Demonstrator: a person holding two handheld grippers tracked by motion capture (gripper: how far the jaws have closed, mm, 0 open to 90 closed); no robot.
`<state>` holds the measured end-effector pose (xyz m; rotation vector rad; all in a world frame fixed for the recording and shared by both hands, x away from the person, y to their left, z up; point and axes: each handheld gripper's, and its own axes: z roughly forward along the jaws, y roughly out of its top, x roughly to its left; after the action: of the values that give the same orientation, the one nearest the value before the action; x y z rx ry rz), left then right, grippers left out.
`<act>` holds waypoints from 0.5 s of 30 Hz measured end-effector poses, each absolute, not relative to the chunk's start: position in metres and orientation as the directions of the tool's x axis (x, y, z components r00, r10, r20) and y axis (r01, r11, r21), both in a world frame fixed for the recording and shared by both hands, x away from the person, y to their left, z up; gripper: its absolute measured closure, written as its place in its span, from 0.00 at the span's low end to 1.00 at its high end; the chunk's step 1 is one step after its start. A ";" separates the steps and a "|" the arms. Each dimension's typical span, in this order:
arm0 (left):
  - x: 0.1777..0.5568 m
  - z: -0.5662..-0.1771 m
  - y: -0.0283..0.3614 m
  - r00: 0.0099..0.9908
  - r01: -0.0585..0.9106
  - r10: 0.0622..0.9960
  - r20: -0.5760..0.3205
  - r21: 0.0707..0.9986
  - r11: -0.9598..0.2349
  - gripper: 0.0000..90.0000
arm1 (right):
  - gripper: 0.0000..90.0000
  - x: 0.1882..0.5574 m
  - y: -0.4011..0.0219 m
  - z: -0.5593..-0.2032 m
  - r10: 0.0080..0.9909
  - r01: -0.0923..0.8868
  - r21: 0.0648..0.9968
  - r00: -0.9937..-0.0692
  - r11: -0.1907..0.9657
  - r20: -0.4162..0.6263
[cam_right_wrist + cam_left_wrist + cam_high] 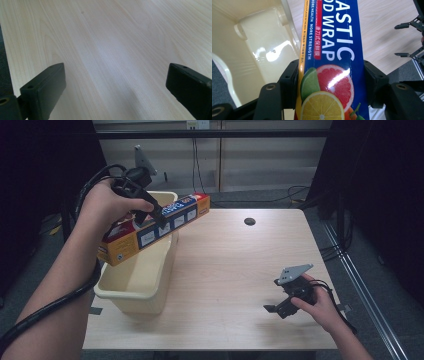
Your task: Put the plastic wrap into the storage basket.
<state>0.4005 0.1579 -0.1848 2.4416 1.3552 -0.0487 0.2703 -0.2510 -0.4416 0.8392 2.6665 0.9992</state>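
Note:
A long plastic wrap box (152,230), blue and orange with citrus pictures, hangs tilted in the air above a cream plastic bin (150,270) at the table's left. My left gripper (150,217) is shut on the box (332,57), its jaws pressing both long sides. The bin's bare inside (257,50) lies below and left of the box. My right gripper (275,306) rests low over the table's front right, open, with bare wood between its jaws (115,87). It also shows far off as a black frame, the right gripper (412,37).
The wooden table (240,265) carries a small dark round spot (249,221) near its far edge. Cables lie on the floor behind the table. Dark curtains stand on both sides.

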 end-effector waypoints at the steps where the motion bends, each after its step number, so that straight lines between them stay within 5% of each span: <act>1: 0.401 -0.184 0.160 0.541 0.831 0.817 -0.199 0.280 -0.482 0.45 | 0.03 0.270 -0.251 -0.441 0.562 0.443 0.649 -0.826 0.618 0.028; 15: 0.399 -0.173 0.176 0.472 0.865 0.863 -0.183 0.285 -0.413 0.45 | 0.03 0.269 -0.252 -0.442 0.573 0.453 0.640 -0.819 0.621 0.024</act>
<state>0.3992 0.1762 -0.1733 2.3857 1.4589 -0.0106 0.2686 -0.2523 -0.4417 0.8512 2.6610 0.9744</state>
